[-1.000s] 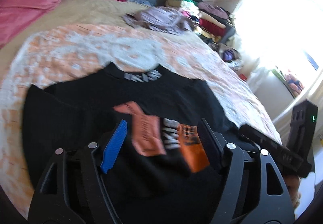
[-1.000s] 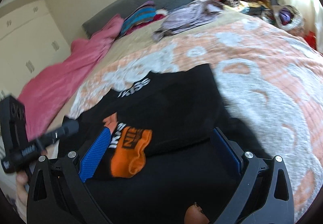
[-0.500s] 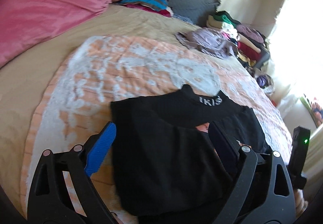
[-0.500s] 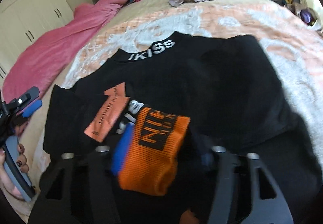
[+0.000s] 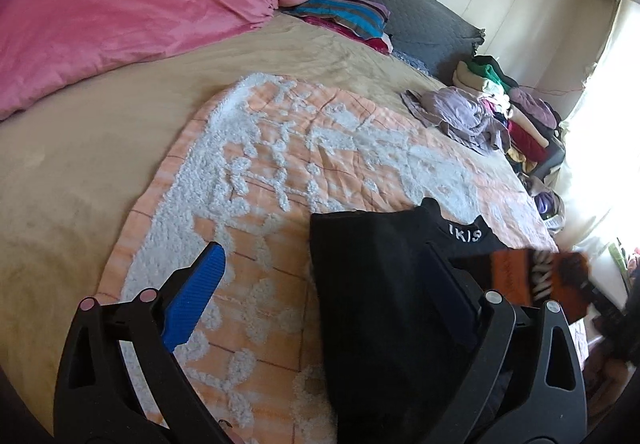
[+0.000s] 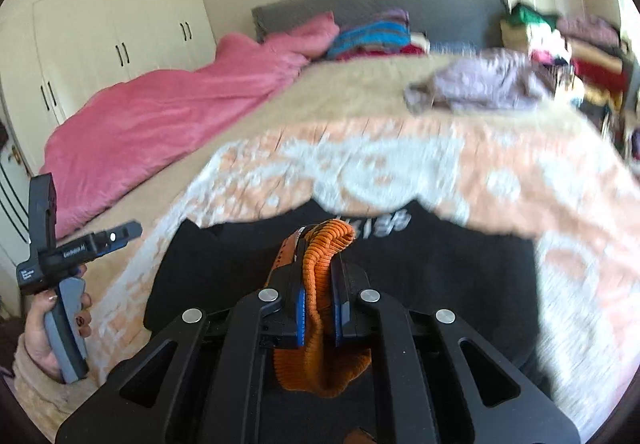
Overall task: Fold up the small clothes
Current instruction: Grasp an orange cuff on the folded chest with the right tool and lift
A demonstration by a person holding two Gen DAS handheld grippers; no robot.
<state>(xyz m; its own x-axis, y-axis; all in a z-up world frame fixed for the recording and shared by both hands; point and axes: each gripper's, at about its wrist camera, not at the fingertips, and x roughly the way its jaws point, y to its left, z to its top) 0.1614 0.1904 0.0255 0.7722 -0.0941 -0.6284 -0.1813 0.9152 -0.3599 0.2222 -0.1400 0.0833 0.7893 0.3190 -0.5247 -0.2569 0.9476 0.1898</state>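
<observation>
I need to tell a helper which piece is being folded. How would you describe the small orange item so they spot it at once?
Start at the orange-and-white blanket on the bed, then the black garment on its near end. Above it, the right hand-held gripper pinches the orange ribbed sock, the only bright orange knit here.

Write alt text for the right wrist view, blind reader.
The right gripper is shut on orange socks, held above a black garment on a peach-and-white bedspread. At left, a hand holds the left gripper; a pink blanket and piled clothes lie beyond, blurred.
</observation>
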